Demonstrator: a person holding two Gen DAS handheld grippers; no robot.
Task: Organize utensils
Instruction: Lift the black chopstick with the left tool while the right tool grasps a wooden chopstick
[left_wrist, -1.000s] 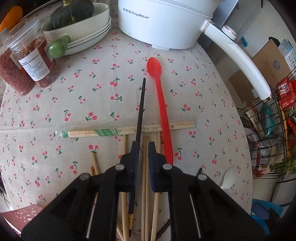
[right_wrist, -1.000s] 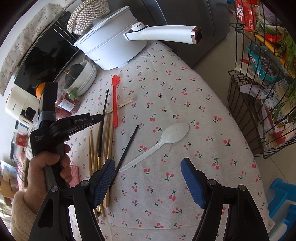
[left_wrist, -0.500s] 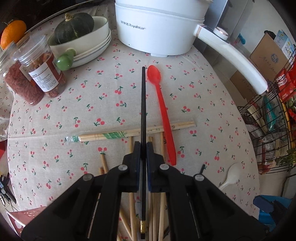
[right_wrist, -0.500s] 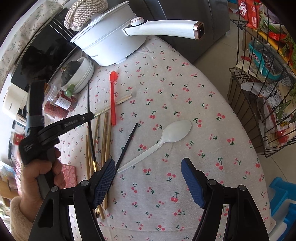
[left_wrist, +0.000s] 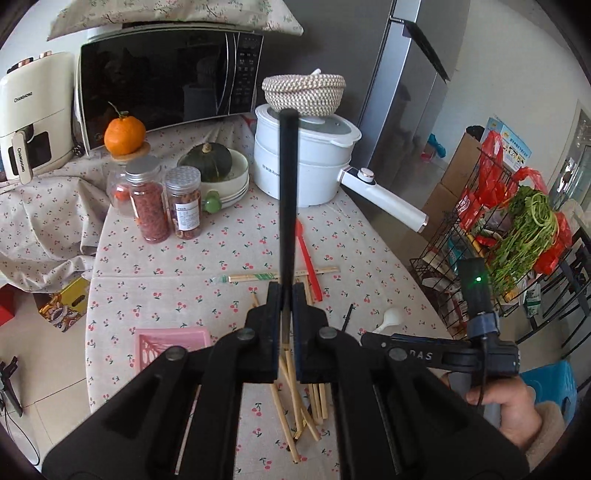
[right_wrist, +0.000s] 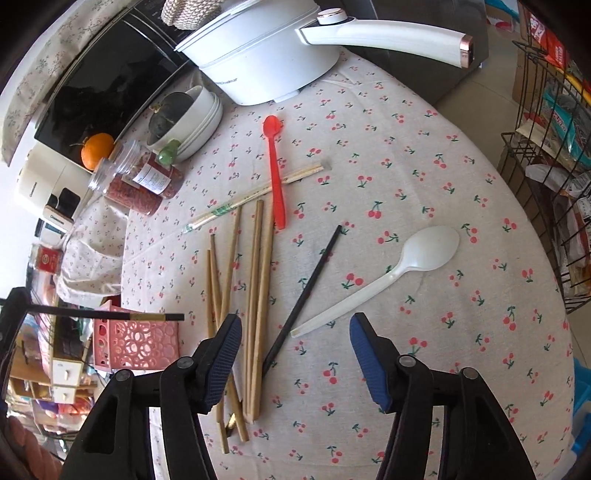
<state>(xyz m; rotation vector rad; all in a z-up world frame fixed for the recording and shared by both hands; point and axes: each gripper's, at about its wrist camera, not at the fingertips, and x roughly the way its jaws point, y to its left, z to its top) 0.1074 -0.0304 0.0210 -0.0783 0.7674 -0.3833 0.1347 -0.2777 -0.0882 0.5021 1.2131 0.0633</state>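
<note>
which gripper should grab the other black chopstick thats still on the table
Right. The right gripper is open and hovers near the loose black chopstick, whose lower end lies between its fingers. The left gripper is shut on the first black chopstick.

We list, rel. to right gripper (right_wrist: 295, 343):
- black chopstick w/ gold band (right_wrist: 110, 315): off the cloth, level, far left, above pink basket (right_wrist: 135, 343).
- 2nd black chopstick (right_wrist: 303, 295): flat, diagonal, just ahead btw the fingers.
- bamboo chopsticks (right_wrist: 255, 295): loose pile, ahead-left.
- wrapped pair (right_wrist: 255, 194): further ahead, under red spoon (right_wrist: 276, 173).
- white spoon (right_wrist: 388, 275): ahead-right, bowl up.
</note>
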